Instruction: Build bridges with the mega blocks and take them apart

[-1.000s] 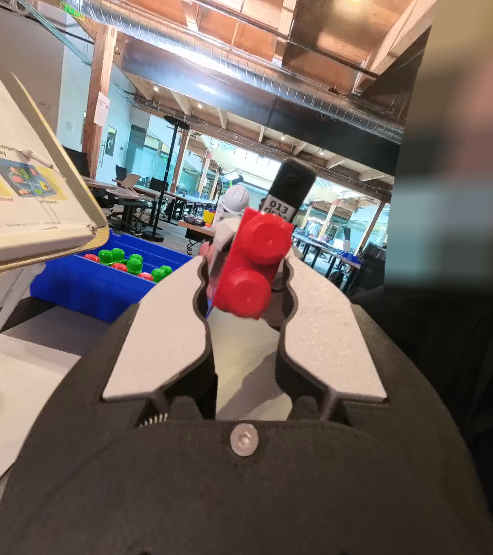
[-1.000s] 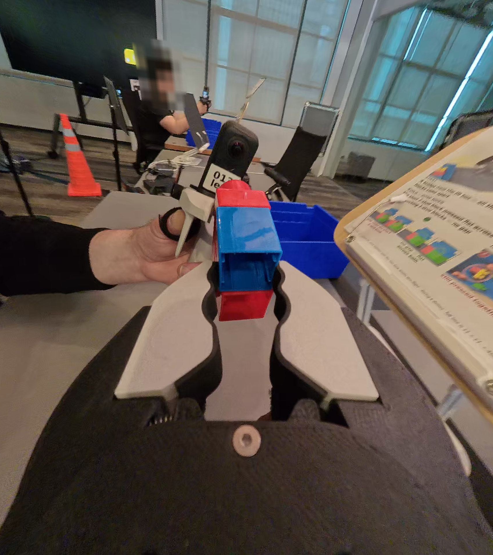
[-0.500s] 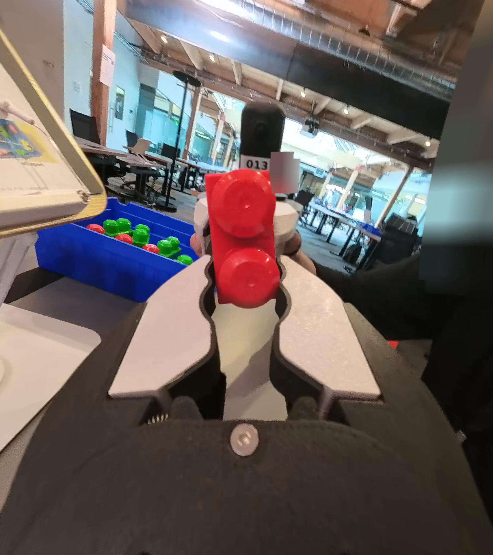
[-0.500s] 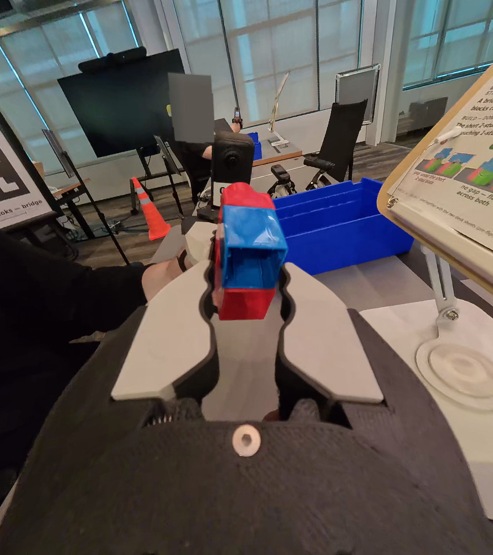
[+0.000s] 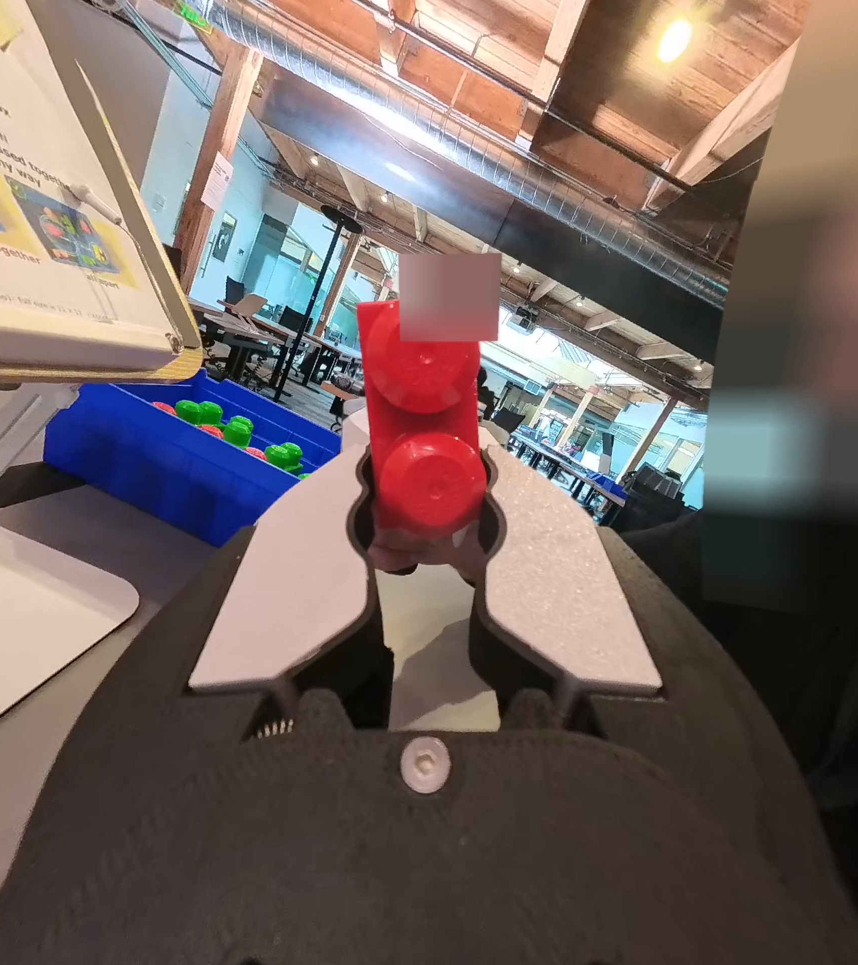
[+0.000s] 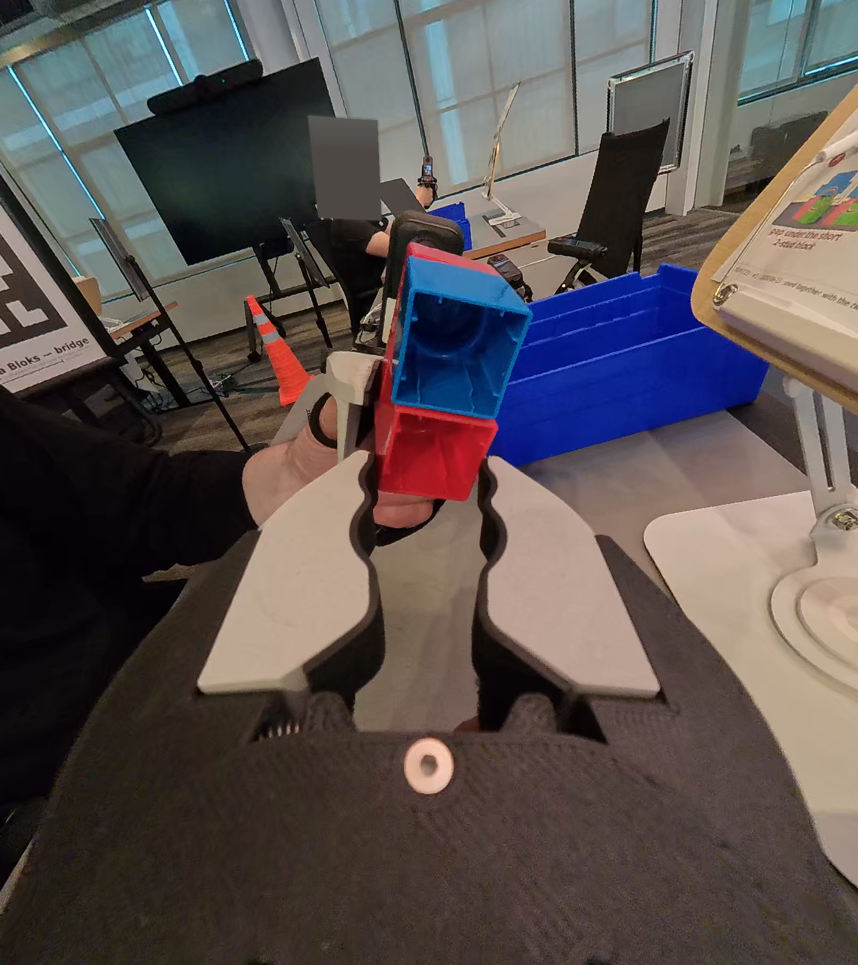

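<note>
A block bridge is held in the air between my two grippers. In the left wrist view its long red block (image 5: 419, 376) faces me studs first. My left gripper (image 5: 424, 485) is shut on the lower stud end. In the right wrist view I see the hollow undersides of a blue block (image 6: 458, 344) and a red short block (image 6: 432, 454) below it. My right gripper (image 6: 426, 480) is shut on the red short block, pads against its sides. The left gripper's white finger (image 6: 348, 376) and the hand holding it show just behind the blocks.
A blue bin (image 5: 155, 470) with green and red blocks (image 5: 238, 428) stands at the left. Another blue bin (image 6: 625, 376) stands behind the blocks in the right wrist view. An instruction board (image 6: 808, 235) on a white stand (image 6: 782, 600) is at the right; it also shows in the left wrist view (image 5: 50, 235). Left and right tips are no more than a few centimetres apart.
My left gripper closed onto the long red block. My right gripper left the blue block, opened a little, moved down and closed on the red short block. Both views tilted.
</note>
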`<action>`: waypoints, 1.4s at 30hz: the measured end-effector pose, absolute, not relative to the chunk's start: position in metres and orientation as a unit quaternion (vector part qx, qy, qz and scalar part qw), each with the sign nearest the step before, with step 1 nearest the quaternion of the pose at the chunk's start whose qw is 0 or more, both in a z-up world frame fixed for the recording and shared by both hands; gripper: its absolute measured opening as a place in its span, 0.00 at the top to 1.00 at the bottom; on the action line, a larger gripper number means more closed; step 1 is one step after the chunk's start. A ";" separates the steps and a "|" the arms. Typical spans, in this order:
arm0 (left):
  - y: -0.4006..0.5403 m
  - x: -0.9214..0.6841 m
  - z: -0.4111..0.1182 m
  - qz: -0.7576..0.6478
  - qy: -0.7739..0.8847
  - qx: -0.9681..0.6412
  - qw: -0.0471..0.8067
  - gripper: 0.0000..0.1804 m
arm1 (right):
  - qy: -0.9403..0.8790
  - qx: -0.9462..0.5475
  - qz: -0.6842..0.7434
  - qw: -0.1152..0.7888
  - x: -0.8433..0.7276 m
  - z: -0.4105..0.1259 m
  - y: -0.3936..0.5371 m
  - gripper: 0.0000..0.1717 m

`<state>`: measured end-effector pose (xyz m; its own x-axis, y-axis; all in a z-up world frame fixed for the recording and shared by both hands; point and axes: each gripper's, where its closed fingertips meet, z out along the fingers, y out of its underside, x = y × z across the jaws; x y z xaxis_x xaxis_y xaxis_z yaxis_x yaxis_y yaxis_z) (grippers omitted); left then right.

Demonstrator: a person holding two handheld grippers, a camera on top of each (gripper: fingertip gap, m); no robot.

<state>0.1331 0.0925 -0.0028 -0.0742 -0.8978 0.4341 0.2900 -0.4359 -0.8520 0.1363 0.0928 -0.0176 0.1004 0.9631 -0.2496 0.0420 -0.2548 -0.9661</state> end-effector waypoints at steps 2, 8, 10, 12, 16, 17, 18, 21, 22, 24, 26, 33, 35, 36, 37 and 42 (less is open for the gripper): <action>0.092 0.134 -0.004 -0.668 0.296 -0.517 0.446 0.80 | -0.422 -0.598 0.523 0.438 0.137 -0.018 0.093 0.79; 0.091 0.136 -0.006 -0.656 0.307 -0.516 0.458 0.80 | -0.430 -0.602 0.518 0.429 0.139 -0.019 0.091 0.80; 0.092 0.137 -0.007 -0.653 0.306 -0.518 0.460 0.80 | -0.430 -0.605 0.516 0.427 0.139 -0.019 0.092 0.80; 0.092 0.137 -0.009 -0.651 0.309 -0.520 0.458 0.80 | -0.433 -0.607 0.513 0.426 0.140 -0.020 0.092 0.80; 0.093 0.138 -0.011 -0.647 0.311 -0.525 0.458 0.80 | -0.438 -0.611 0.504 0.425 0.140 -0.022 0.093 0.80; 0.093 0.138 -0.012 -0.646 0.312 -0.526 0.457 0.80 | -0.441 -0.613 0.500 0.424 0.140 -0.023 0.093 0.80; 0.093 0.138 -0.013 -0.646 0.312 -0.528 0.455 0.80 | -0.443 -0.613 0.497 0.425 0.140 -0.024 0.093 0.80; 0.092 0.137 -0.012 -0.642 0.320 -0.529 0.452 0.80 | -0.445 -0.610 0.500 0.425 0.140 -0.023 0.092 0.80; 0.092 0.137 -0.012 -0.644 0.322 -0.528 0.450 0.80 | -0.447 -0.609 0.499 0.425 0.140 -0.023 0.092 0.80; 0.091 0.137 -0.010 -0.648 0.325 -0.521 0.450 0.80 | -0.448 -0.606 0.502 0.425 0.140 -0.022 0.091 0.80; 0.094 0.133 -0.006 -0.654 0.311 -0.517 0.456 0.72 | -0.452 -0.603 0.507 0.419 0.140 -0.024 0.090 0.80; 0.094 0.126 -0.002 -0.634 0.328 -0.519 0.470 0.80 | -0.463 -0.600 0.489 0.432 0.137 -0.027 0.089 0.79; 0.094 0.127 -0.005 -0.628 0.333 -0.527 0.466 0.80 | -0.453 -0.593 0.502 0.437 0.139 -0.022 0.090 0.74; 0.095 0.126 -0.006 -0.633 0.331 -0.527 0.461 0.80 | -0.448 -0.587 0.510 0.442 0.141 -0.017 0.091 0.74; 0.095 0.126 -0.006 -0.637 0.325 -0.525 0.460 0.80 | -0.443 -0.584 0.510 0.450 0.143 -0.014 0.092 0.75; 0.091 0.133 -0.011 -0.631 0.342 -0.532 0.450 0.80 | -0.424 -0.578 0.518 0.467 0.147 -0.007 0.096 0.80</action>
